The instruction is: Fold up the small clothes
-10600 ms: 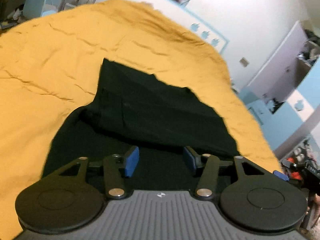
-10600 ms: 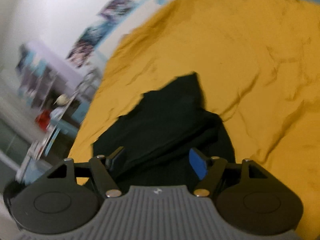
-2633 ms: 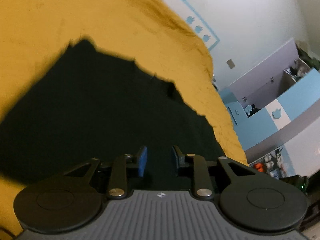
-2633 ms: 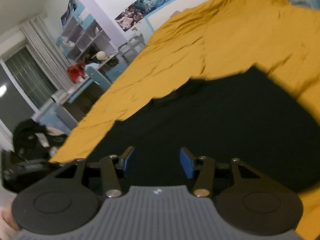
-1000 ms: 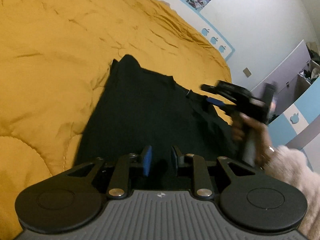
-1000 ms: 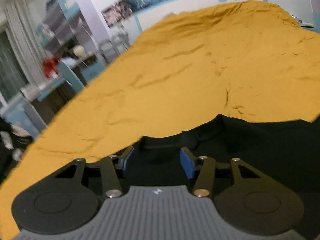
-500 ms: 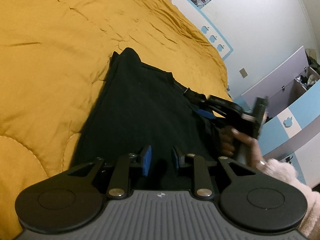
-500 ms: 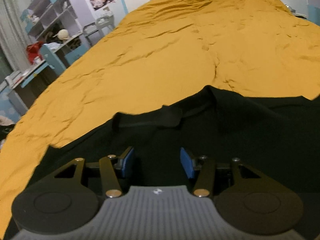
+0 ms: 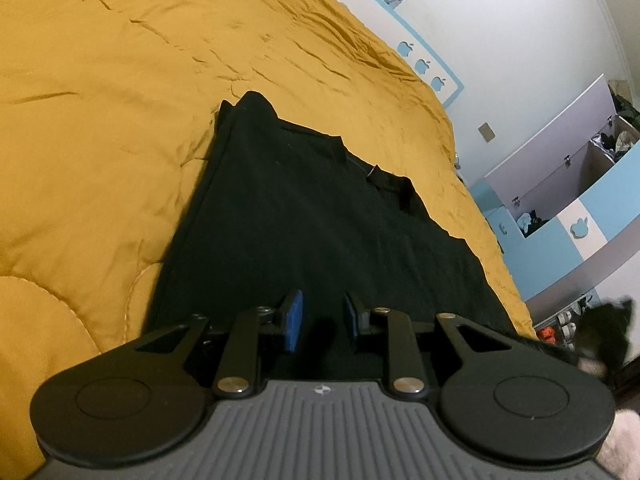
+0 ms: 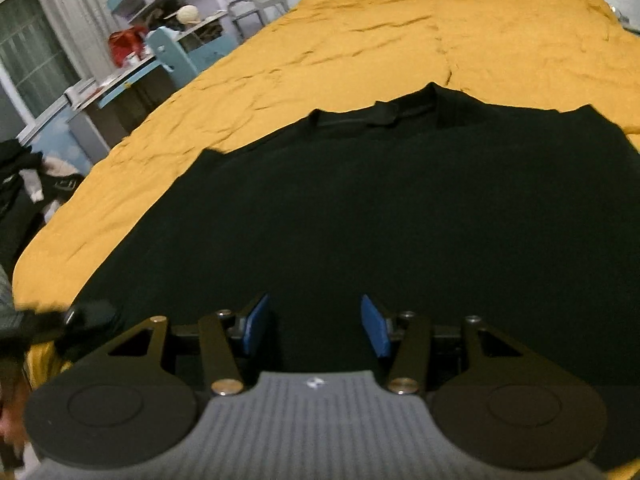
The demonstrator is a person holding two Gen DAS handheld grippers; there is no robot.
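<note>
A black garment (image 9: 320, 220) lies spread flat on a mustard-yellow bedspread (image 9: 100, 120), its collar (image 9: 376, 176) at the far side. My left gripper (image 9: 322, 316) hovers over the near hem, its blue pads a narrow gap apart with nothing pinched. The right wrist view has the same garment (image 10: 400, 208) with the collar (image 10: 380, 114) far ahead. My right gripper (image 10: 314, 324) stands open over the near part of the cloth, empty. A blurred dark shape, the other gripper (image 9: 608, 332), shows at the right edge of the left wrist view.
The bedspread (image 10: 400, 32) stretches far beyond the garment. A desk with a blue chair (image 10: 168, 52) and shelves stand at the bed's left. Dark clothes (image 10: 24, 184) are piled at the left edge. Blue and white cabinets (image 9: 560, 200) line the right wall.
The right gripper has pulled back from the collar towards the near hem, so more of the garment shows ahead of it. The left gripper has stayed put.
</note>
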